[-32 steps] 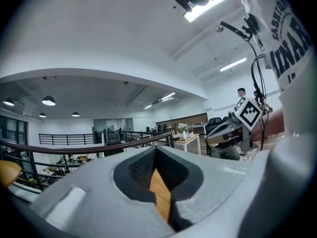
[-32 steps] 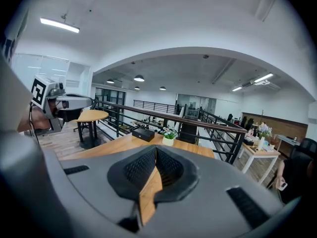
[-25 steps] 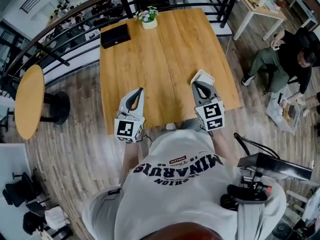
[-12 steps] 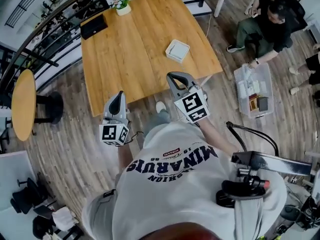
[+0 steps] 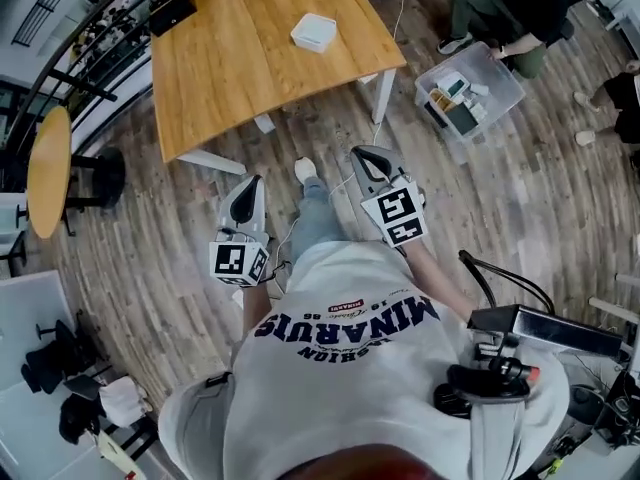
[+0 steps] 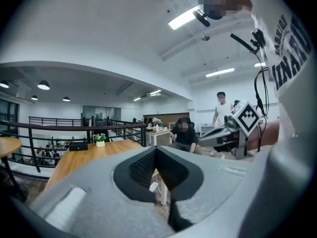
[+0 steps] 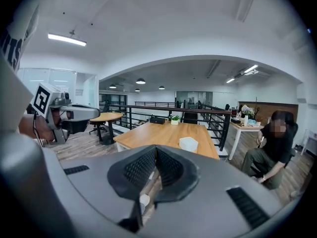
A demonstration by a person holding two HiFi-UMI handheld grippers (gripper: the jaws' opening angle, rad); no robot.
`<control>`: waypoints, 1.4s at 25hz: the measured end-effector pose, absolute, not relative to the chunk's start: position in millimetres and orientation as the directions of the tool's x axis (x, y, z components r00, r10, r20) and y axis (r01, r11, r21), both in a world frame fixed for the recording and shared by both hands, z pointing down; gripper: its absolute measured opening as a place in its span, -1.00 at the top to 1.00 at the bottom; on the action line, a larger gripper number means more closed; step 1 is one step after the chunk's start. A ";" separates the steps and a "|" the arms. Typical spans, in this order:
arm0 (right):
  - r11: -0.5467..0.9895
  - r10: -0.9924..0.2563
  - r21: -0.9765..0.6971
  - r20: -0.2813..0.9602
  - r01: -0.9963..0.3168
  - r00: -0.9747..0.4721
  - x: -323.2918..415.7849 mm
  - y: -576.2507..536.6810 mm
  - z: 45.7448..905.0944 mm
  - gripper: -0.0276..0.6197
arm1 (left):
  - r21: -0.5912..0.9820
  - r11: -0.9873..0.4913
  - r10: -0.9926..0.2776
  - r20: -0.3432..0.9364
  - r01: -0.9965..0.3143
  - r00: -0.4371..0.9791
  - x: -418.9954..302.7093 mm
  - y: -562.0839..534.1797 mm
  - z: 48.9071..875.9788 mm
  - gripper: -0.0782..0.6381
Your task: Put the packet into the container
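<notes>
Over wood-plank floor (image 5: 150, 258), the left gripper (image 5: 251, 184) and right gripper (image 5: 363, 154) had jaws pressed together, empty; the wooden table (image 5: 250, 68) stood beside black railing (image 7: 189, 108)

Grey plank floor (image 5: 520, 198); wood worktop (image 5: 230, 68); round table (image 5: 48, 173) left; black railing (image 7: 208, 111) behind; strip lights (image 7: 67, 39), white ceiling (image 7: 163, 29).

ahead: open floor (image 5: 330, 128) to wooden table (image 5: 230, 58) | tabletop: 1 white box (image 5: 314, 32) | right: plastic bin (image 5: 500, 86); seated person (image 5: 500, 13)
</notes>
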State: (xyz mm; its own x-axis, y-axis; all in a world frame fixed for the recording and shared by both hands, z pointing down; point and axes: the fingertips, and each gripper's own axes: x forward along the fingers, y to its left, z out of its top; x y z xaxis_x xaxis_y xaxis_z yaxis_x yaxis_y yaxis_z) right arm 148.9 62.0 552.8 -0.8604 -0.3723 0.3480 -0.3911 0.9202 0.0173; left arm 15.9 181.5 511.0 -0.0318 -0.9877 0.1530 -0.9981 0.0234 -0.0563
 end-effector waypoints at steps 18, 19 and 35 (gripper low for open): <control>0.912 -0.393 0.040 0.366 -0.408 -0.843 233.9 165.8 550.7 0.89 | -0.036 0.155 -0.986 0.051 -0.987 -0.157 75.0 332.7 452.5 0.79; 0.910 -0.399 0.047 0.366 -0.411 -0.841 234.9 171.3 548.8 0.89 | -0.035 0.154 -0.986 0.051 -0.987 -0.156 75.2 340.5 453.4 0.79; 0.907 -0.415 0.080 0.340 -0.414 -0.844 254.5 357.9 513.5 0.89 | -0.025 0.078 -0.996 0.045 -0.997 -0.079 107.9 487.4 474.1 0.79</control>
State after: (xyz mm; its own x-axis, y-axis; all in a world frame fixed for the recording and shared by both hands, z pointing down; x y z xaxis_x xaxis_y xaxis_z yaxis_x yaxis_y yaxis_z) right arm 254.5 357.9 513.5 -0.8437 -0.4150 0.3404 -0.4137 0.9069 0.0804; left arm 107.9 487.4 474.1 -0.0790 -0.9959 0.0451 -0.9966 0.0779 -0.0254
